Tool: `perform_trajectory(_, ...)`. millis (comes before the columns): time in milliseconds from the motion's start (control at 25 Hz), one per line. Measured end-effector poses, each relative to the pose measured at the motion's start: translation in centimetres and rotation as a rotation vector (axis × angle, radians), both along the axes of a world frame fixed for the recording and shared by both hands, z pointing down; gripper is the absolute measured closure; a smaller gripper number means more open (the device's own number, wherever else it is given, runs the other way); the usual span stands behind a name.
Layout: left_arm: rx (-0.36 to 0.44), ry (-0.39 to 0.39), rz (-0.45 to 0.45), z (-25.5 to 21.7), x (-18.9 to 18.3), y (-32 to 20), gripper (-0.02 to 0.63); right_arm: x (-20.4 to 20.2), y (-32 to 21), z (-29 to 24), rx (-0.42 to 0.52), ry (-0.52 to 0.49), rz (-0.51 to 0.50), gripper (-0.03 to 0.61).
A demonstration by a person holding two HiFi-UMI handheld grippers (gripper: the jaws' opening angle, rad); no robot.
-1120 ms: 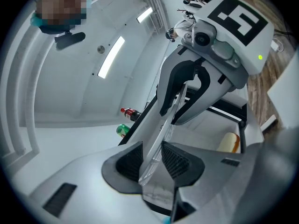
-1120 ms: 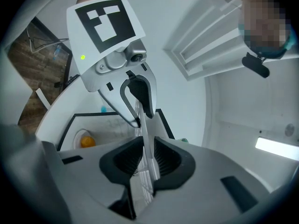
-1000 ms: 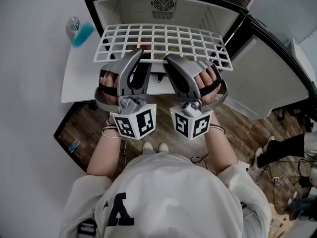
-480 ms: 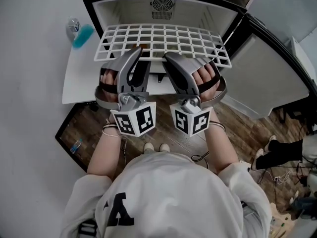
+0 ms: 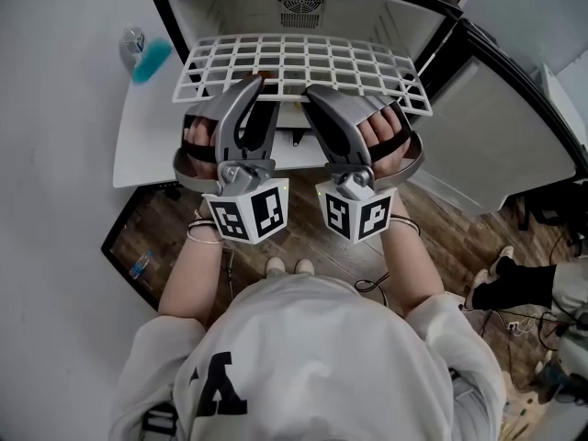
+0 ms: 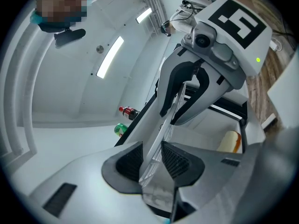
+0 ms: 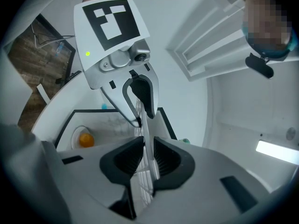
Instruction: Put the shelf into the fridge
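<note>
Barely changed: the left tool (image 5: pixel 250 83) and right tool (image 5: pixel 318 92) still clamp the front edge of the white wire shelf (image 5: pixel 303 62), which is held at the open fridge's (image 5: pixel 230 3) mouth. A round orange item (image 7: pixel 85 139) lies inside the fridge.

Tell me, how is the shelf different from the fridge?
The shelf is a flat white grid full of holes; the fridge is a black-edged box. The shelf is clamped by the left gripper and right gripper; the fridge stands open. Both show white.
</note>
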State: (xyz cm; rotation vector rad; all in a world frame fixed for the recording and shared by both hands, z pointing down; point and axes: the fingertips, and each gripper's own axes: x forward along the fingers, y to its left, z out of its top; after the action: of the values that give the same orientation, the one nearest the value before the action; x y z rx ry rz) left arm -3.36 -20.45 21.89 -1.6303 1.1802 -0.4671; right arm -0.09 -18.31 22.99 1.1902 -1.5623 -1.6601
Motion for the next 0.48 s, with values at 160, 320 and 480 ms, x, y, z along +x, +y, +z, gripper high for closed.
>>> perform_trajectory(160,0.016,-0.009,0.002,-0.2,0.0,0.2,0.494,0.0,0.2,-0.2,0.009,0.005,-0.002,0.492)
perform_trajectory(320,0.013,-0.016,0.006,-0.1,0.3,-1.5,0.492,0.2,-1.6,-0.1,-0.001,0.008,0.002,0.492)
perform_trajectory(480,0.003,-0.017,0.011,0.1,0.5,-2.8,0.492,0.4,-2.9,0.1,-0.009,0.008,0.006,0.492)
